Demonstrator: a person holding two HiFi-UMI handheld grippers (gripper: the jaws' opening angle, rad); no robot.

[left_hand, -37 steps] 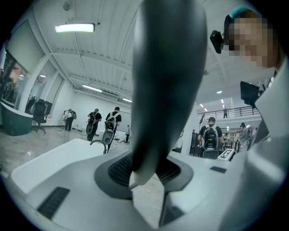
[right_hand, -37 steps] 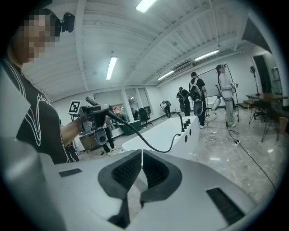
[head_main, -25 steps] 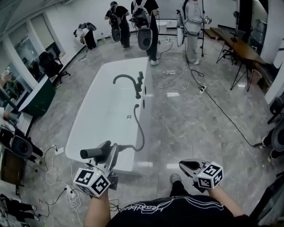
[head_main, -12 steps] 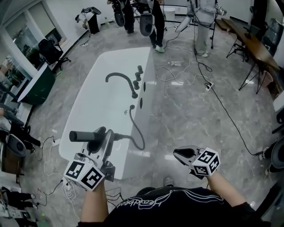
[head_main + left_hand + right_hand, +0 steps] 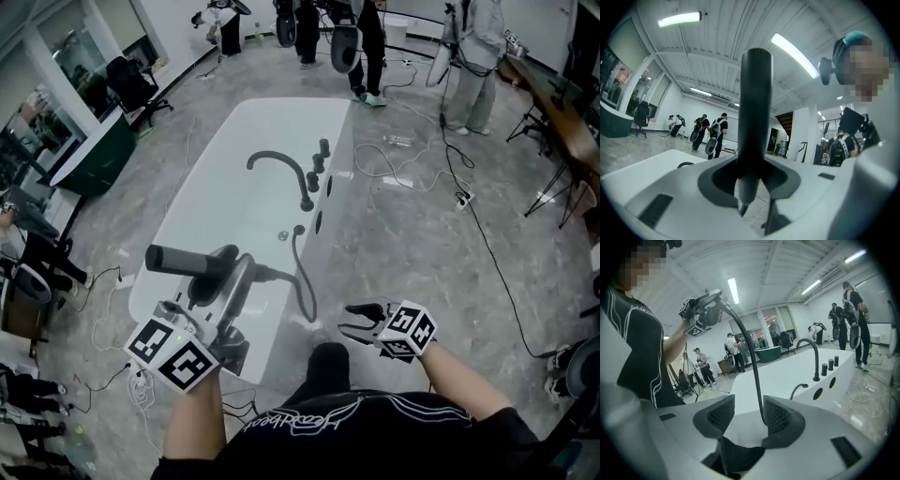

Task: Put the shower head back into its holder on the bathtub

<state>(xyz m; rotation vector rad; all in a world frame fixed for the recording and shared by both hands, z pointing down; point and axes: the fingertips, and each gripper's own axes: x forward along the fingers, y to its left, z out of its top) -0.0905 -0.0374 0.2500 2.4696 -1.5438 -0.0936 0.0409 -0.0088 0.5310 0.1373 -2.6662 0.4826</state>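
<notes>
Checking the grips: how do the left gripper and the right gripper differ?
The left gripper is clamped on the shower head; the right gripper holds nothing, its jaws having just been opening, with the hose ahead of their gap. The left is over the end of the bathtub; the right over the floor. Both carry marker cubes.

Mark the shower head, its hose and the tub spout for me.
shower head (image 5: 183, 261), head view, middle of the dark handle.
hose (image 5: 754, 371), right gripper view, midway along the hanging stretch.
tub spout (image 5: 279, 156), head view, top of the arch.
</notes>
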